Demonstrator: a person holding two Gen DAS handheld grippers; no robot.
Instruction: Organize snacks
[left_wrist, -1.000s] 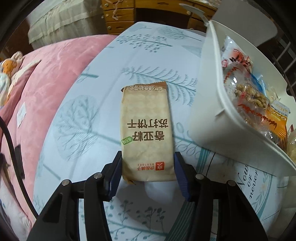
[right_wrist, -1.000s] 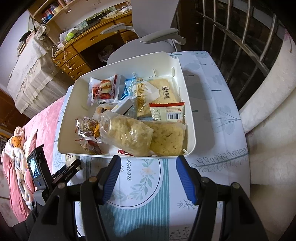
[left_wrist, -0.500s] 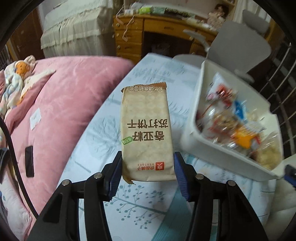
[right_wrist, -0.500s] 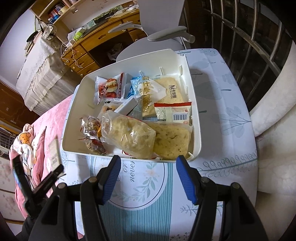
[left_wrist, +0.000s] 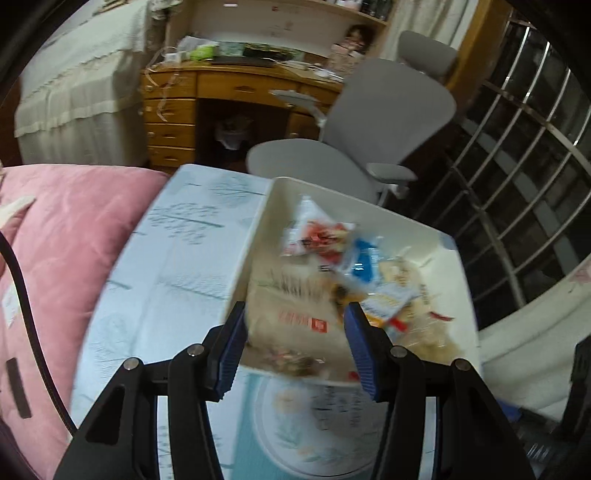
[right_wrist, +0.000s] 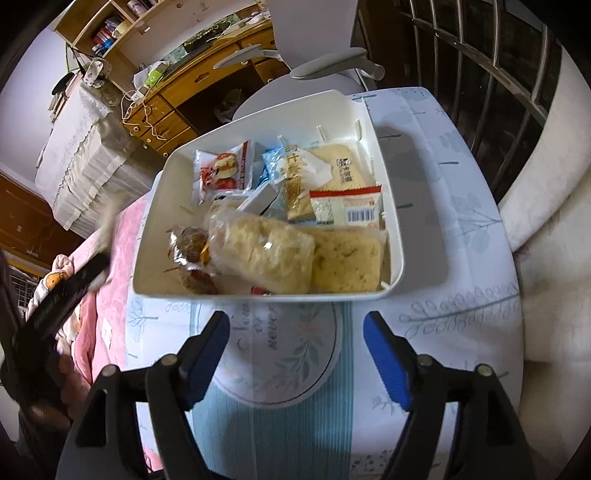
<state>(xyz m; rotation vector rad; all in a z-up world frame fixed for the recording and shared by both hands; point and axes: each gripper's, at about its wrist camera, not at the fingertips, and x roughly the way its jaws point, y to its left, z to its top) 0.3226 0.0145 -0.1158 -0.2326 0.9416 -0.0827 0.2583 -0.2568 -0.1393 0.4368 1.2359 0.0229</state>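
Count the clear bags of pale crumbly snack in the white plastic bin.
2: middle clear bag against the near wall, right clear bag in the near right corner. More may be buried.

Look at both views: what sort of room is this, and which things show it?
Most likely a bedroom that doubles as a study. A pink quilt covers a bed, and beyond it stand a wooden desk with drawers and a grey office chair.

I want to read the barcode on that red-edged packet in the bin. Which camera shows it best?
The right wrist view: the red-edged packet lies sharp and unobstructed in the white bin, its barcode facing the camera. The left wrist view is motion-blurred, and I cannot pick the packet out there.
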